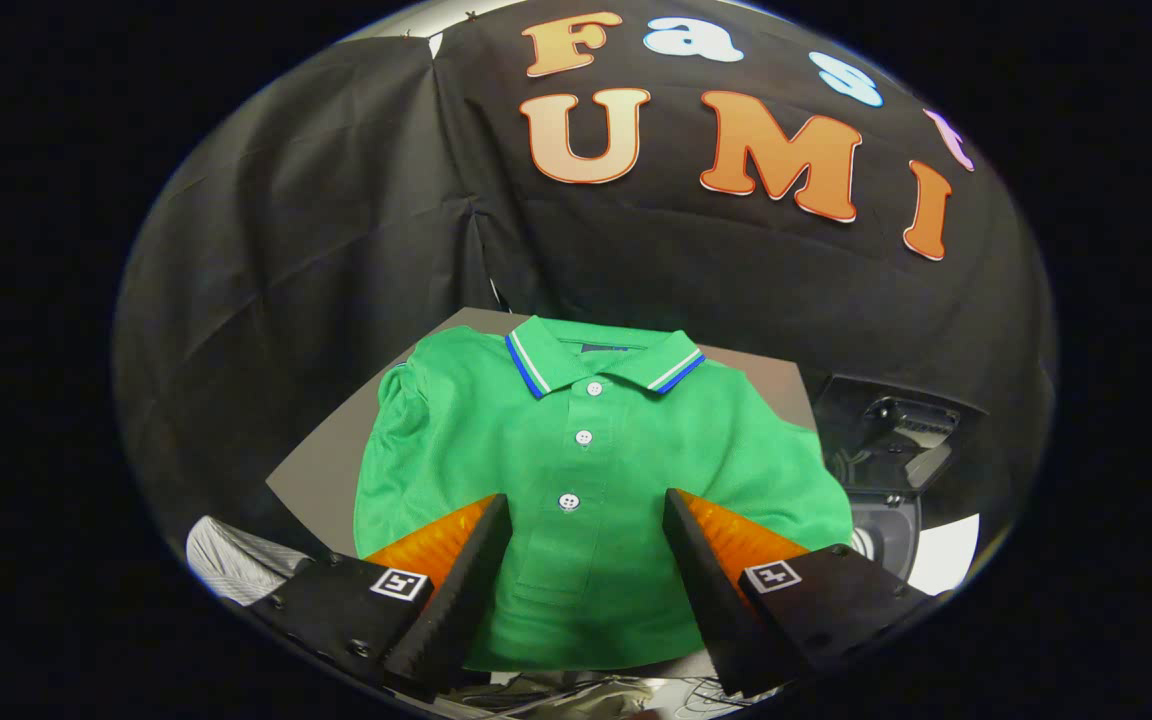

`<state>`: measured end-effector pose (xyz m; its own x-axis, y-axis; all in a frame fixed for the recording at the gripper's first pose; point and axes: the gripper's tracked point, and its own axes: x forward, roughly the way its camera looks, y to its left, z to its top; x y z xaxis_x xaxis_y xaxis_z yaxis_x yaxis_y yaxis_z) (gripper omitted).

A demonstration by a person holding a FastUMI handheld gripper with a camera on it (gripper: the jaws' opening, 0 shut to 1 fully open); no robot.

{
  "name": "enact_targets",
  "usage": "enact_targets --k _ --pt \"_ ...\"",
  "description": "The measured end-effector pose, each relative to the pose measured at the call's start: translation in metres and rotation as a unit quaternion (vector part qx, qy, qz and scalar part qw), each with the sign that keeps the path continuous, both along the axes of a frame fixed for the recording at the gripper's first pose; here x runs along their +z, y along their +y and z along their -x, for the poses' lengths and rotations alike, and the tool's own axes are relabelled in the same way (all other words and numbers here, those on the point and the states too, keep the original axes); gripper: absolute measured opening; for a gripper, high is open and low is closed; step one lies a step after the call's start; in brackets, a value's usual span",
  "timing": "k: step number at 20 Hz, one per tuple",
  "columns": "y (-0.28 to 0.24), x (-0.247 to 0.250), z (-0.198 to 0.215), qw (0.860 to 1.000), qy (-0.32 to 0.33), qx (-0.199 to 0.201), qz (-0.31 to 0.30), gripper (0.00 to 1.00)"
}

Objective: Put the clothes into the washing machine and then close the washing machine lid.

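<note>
The green polo shirt (591,480) is the one garment in sight, and it lies spread flat, front up, over most of the grey bench (321,470), its hem toward the near edge and its collar at the far edge. The gripper (586,545) hovers above the lower half of the shirt with its jaws wide apart and holding nothing; the placket and bottom button show between them. I cannot tell how high above the cloth they hang.

What could go wrong, as I judge it: with the shirt laid so flat, jaws closing from above may slide over the fabric and pinch too thin a fold, or none, so the shirt slips out on the lift. A grab at one spot near the hem would leave the sleeves and collar trailing, and these could drag on the bench edge or hang outside the machine's opening and foul the lid when it closes. A button caught between the jaws may also make the hold uneven.

Count: one shirt, three white buttons on it, one striped collar (604,360), one bench. Beyond the bench's right edge stands one dark machine (886,450), probably the washing machine; whether its lid is open I cannot tell
</note>
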<state>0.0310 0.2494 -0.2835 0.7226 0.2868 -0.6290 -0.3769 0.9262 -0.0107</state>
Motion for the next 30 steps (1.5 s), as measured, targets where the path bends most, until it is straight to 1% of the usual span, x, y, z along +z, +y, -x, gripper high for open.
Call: enact_targets --k 2,3,6,8,9,10,11,12,14,16,17,18,20,24,28,30 --pt "0.001 0.000 -0.003 0.999 0.009 -0.013 -0.031 0.91" --pt "0.001 0.000 -0.004 0.999 0.011 -0.007 -0.034 0.89" --pt "0.007 -0.001 -0.001 0.999 0.012 0.021 -0.034 0.66" --pt "0.012 -0.001 0.000 0.998 0.016 0.019 -0.050 0.51" --pt "0.013 -0.002 -0.001 0.998 0.018 0.017 -0.053 0.38" --pt "0.012 -0.003 -0.001 0.998 0.022 0.018 -0.056 0.38" --pt "0.013 -0.002 -0.004 0.997 0.026 0.011 -0.070 0.26" --pt "0.013 0.000 -0.002 0.997 0.027 0.019 -0.074 0.23" --pt "0.013 0.002 -0.001 0.995 0.027 0.019 -0.089 0.17" --pt "0.013 0.004 -0.001 0.995 0.024 0.028 -0.088 0.17" --pt "0.012 0.005 -0.005 0.996 0.015 0.015 -0.091 0.13" --pt "0.009 0.009 0.000 0.995 0.008 0.012 -0.096 0.08" --pt "0.008 0.010 0.001 0.996 -0.003 0.008 -0.093 0.08" --pt "0.008 0.031 0.003 0.995 -0.019 0.024 -0.090 0.08" --pt "-0.005 0.080 0.005 0.992 -0.054 0.030 -0.106 0.08" --pt "-0.013 0.109 0.006 0.988 -0.074 0.026 -0.135 0.08"
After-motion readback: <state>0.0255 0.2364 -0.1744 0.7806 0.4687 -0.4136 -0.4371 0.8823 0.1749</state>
